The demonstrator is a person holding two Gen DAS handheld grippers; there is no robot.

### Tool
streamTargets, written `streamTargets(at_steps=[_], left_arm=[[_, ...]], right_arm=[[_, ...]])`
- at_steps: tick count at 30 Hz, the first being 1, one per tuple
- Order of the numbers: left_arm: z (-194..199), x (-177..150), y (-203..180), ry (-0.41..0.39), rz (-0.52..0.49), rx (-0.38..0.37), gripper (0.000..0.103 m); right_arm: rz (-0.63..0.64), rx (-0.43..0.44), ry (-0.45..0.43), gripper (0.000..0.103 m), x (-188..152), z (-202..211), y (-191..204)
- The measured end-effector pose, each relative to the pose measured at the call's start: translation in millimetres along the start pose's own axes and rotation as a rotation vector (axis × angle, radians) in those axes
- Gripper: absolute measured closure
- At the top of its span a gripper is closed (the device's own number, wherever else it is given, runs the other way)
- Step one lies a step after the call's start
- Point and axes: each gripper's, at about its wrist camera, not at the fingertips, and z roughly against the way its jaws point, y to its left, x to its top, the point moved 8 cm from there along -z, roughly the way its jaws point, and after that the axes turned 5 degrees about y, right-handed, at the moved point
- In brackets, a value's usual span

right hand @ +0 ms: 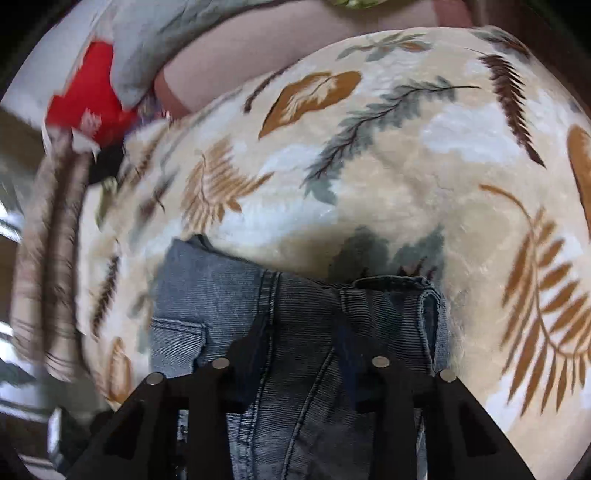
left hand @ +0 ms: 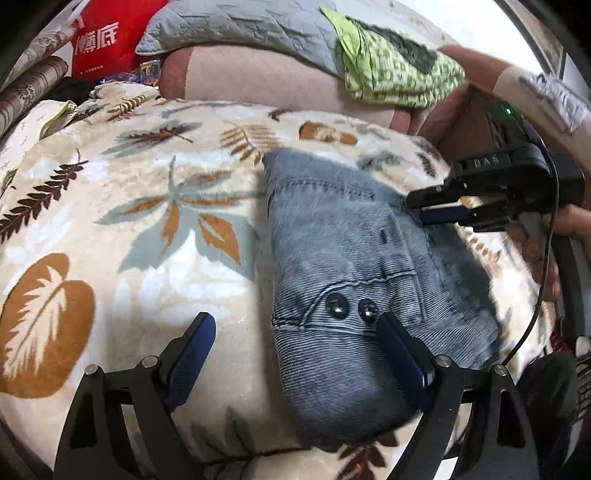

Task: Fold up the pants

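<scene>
Grey-blue denim pants (left hand: 351, 280) lie folded in a compact bundle on a leaf-patterned blanket (left hand: 147, 206), two dark buttons facing up. My left gripper (left hand: 295, 339) is open just above the near end of the bundle; its right finger (left hand: 402, 358) rests on the denim, its left finger over the blanket. My right gripper (left hand: 424, 208) reaches in from the right with its fingers close together at the bundle's far right edge. In the right wrist view the pants (right hand: 295, 332) fill the area under the right gripper (right hand: 303, 343); its fingers are dark and blurred against the cloth.
A pink cushion (left hand: 277, 77) runs along the back, with a grey quilted pillow (left hand: 240, 22) and a green patterned cloth (left hand: 391, 66) on it. A red bag (left hand: 99, 40) stands at the back left. The person's hand (left hand: 569, 229) holds the right gripper.
</scene>
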Motion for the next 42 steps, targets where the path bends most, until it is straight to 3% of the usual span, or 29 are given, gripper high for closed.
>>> streamTargets(at_steps=[3, 5, 6, 8, 9, 10, 12, 15, 18, 21, 22, 23, 26, 28, 34, 37, 38, 39, 40, 42], left_arm=[[21.2, 9.9, 2.1, -0.071, 0.028, 0.002, 0.014], [24.0, 12.6, 3.8, -0.087, 0.035, 0.024, 0.014], [17.2, 10.0, 4.4, -0.061, 0.028, 0.04, 0.014], [-16.7, -8.5, 2.7, 0.091, -0.01, 0.073, 0.013], [-20.6, -11.2, 3.5, 0.085, -0.006, 0.071, 0.013], [-16.5, -9.7, 4.3, 0.052, -0.001, 0.07, 0.012], [-11.7, -7.0, 5.1, 0.055, -0.009, 0.071, 0.012], [-2.9, -2.6, 6.0, 0.025, -0.001, 0.062, 0.012], [10.3, 5.3, 7.1, -0.043, 0.006, 0.047, 0.012], [17.8, 10.7, 8.4, -0.076, 0.025, 0.033, 0.012], [18.2, 10.3, 7.5, -0.074, 0.029, 0.029, 0.012], [14.8, 8.1, 5.3, -0.059, 0.02, 0.026, 0.012], [-14.7, -11.3, -4.5, 0.062, -0.079, 0.089, 0.012], [-11.8, -10.4, -4.8, 0.026, -0.089, 0.096, 0.011], [-16.8, -8.0, -1.1, 0.047, -0.059, 0.067, 0.011], [-19.3, -7.8, -0.9, 0.048, -0.054, 0.064, 0.01], [-20.2, -7.2, -0.9, 0.049, -0.05, 0.057, 0.01], [-19.6, -8.6, -0.3, 0.048, -0.047, 0.058, 0.01], [-18.4, -9.5, -0.6, 0.048, -0.046, 0.056, 0.01], [-18.7, -9.8, 0.2, 0.045, -0.044, 0.056, 0.009]], right_arm=[[0.061, -0.046, -0.049, 0.061, -5.2, 24.3, 10.6], [0.056, 0.025, -0.064, 0.055, -16.8, 34.6, 13.7], [0.048, 0.039, -0.059, 0.052, -24.2, 33.9, 11.3], [0.046, 0.004, -0.006, 0.05, -45.5, 15.3, -1.9], [0.034, -0.053, 0.046, 0.05, -57.2, -2.6, -17.8], [0.028, -0.041, 0.045, 0.051, -59.6, -9.0, -23.8], [-0.001, -0.009, 0.001, 0.051, -57.8, 4.1, -23.4], [0.007, -0.034, -0.046, 0.05, -60.1, 30.5, -9.5], [0.048, 0.021, -0.088, 0.046, -83.2, 46.8, 12.1], [0.06, -0.052, 0.025, 0.044, -115.9, 5.1, -4.8], [0.062, -0.034, -0.029, 0.045, -117.7, 5.8, -7.1], [0.062, -0.038, -0.029, 0.045, -117.6, 8.9, -4.2], [0.066, -0.08, 0.018, 0.045, -109.4, 17.3, 4.6], [0.064, -0.068, 0.002, 0.045, -96.7, 27.3, 7.6], [0.052, 0.006, -0.099, 0.043, -17.5, 35.2, 16.9], [0.009, -0.067, -0.087, 0.03, 11.1, 4.0, -7.3], [-0.024, -0.088, -0.045, 0.029, 11.0, -11.6, -22.3], [-0.045, -0.031, -0.024, 0.029, 10.7, -26.9, -32.2], [-0.047, 0.0, -0.072, 0.029, 13.4, -20.3, -32.0], [-0.039, -0.023, -0.079, 0.029, 7.6, -6.7, -24.9]])
